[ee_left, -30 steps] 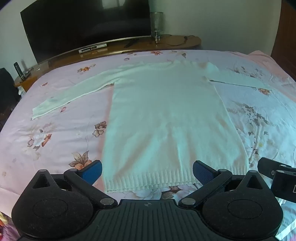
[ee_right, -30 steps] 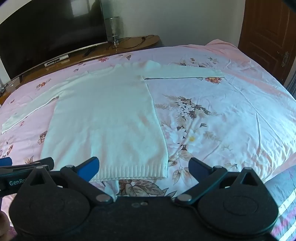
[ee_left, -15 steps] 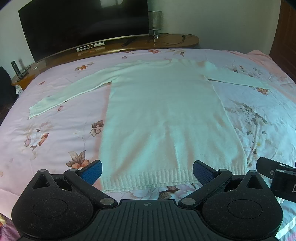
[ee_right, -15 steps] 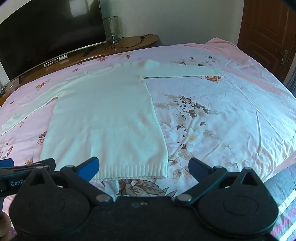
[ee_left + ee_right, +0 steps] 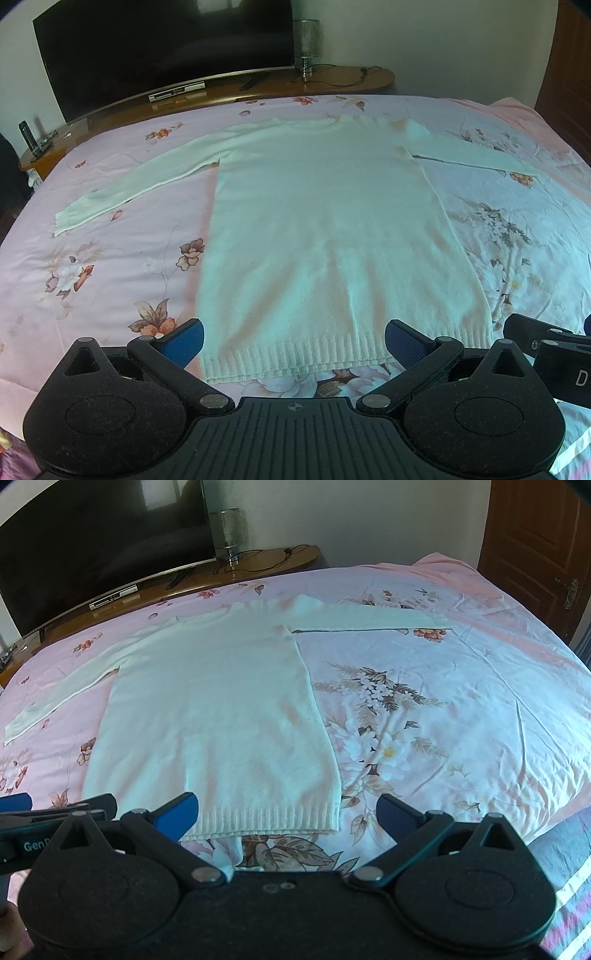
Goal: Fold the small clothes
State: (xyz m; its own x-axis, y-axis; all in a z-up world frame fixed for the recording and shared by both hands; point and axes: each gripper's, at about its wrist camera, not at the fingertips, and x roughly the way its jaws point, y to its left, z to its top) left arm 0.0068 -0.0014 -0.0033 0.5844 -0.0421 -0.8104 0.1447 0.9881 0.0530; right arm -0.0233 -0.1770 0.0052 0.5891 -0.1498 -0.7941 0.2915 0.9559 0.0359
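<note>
White knit, the sweater (image 5: 325, 236) lies flat mid-frame on the bed (image 5: 110, 266), sleeves spread. Both the left gripper (image 5: 293, 341) and right gripper (image 5: 286, 812) gape wide, empty, near the hem. A shallow pinch could snag the sheet too.

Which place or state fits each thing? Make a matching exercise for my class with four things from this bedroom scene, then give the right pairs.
Things:
1. white sweater
2. television
3. wooden door
4. left gripper

Places or states:
A. open, near the ribbed hem
B. on the far right, shut
C. spread flat on the floral bedsheet, sleeves out
D. dark screen behind the wooden shelf

Pairs: 1-C, 2-D, 3-B, 4-A
</note>
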